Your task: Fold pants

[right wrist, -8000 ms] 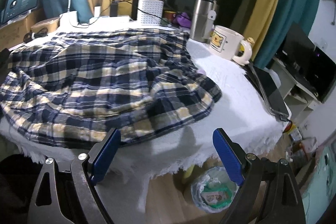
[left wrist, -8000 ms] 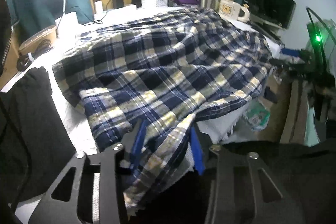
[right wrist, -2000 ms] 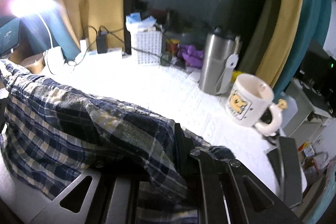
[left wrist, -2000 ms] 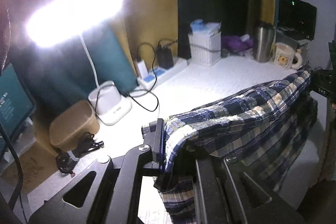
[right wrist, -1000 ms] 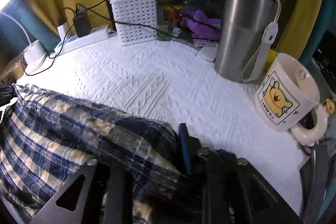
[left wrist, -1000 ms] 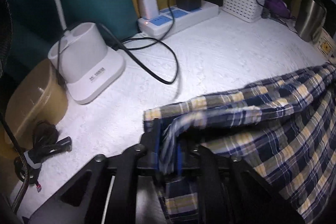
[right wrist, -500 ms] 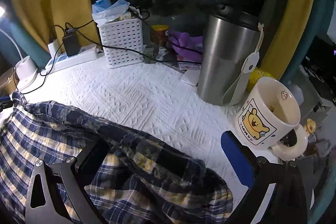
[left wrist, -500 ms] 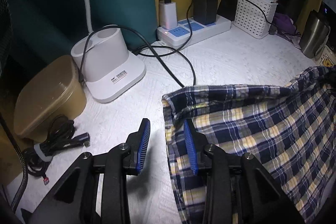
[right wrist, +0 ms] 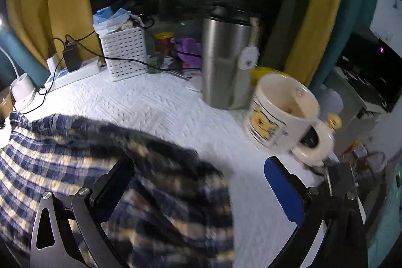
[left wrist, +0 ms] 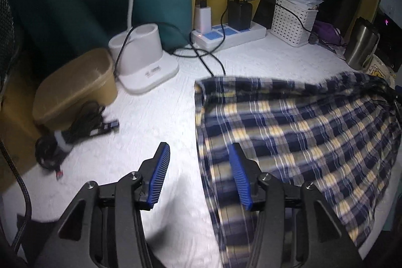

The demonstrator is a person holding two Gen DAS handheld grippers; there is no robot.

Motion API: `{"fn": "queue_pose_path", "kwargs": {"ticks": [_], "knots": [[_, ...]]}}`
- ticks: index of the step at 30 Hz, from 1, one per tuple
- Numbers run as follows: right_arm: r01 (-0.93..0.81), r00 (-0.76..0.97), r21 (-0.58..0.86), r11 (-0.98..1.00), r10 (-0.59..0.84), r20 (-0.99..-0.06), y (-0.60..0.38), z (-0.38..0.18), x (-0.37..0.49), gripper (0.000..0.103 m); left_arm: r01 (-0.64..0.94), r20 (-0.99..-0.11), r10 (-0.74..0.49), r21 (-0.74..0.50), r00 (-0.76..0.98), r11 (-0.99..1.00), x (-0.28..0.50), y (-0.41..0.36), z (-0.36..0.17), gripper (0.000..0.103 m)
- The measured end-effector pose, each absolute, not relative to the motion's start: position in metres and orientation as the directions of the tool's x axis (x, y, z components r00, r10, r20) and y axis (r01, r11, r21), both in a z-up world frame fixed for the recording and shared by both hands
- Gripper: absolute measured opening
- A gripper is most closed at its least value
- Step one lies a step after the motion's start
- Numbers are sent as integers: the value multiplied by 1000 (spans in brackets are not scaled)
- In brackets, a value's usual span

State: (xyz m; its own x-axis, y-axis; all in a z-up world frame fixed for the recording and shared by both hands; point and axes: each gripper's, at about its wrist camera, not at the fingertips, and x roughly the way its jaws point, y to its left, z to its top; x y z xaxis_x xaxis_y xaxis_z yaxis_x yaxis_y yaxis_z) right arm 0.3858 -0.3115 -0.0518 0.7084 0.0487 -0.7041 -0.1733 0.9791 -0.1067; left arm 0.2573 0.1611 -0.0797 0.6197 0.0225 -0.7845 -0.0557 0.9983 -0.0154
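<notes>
Plaid pants [left wrist: 296,127] lie folded over on the white tablecloth [left wrist: 173,102], left gripper [left wrist: 199,176] opening and empty, right gripper [right wrist: 198,192] wide open, nothing held: lift both straight clear so pads don't snag the fold.

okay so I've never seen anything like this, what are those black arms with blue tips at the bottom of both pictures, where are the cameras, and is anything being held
Those are hand-held grippers, one in each of a person's hands, each with a camera looking forward along its two blue-padded fingers. One picture comes from the left gripper, the other from the right gripper.

On the white tablecloth lie folded plaid pants, the thing being folded. Behind them stand a power strip, a white basket, a steel tumbler and a cartoon mug.

Nothing is held. The left jaws are opening, with only the pants' edge beneath one finger. The right jaws stand wide open above the cloth.
</notes>
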Motion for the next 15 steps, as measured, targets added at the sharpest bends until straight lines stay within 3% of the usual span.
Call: {"fn": "queue_pose_path", "kwargs": {"ticks": [9, 15], "knots": [[-99, 702, -68, 993, 21, -712, -348, -60, 329, 103, -61, -795, -18, -69, 606, 996, 212, 150, -97, 49], [-56, 649, 88, 995, 104, -753, -370, -84, 296, 103, -58, -800, -35, -87, 598, 995, 188, 144, -108, 49]]}}
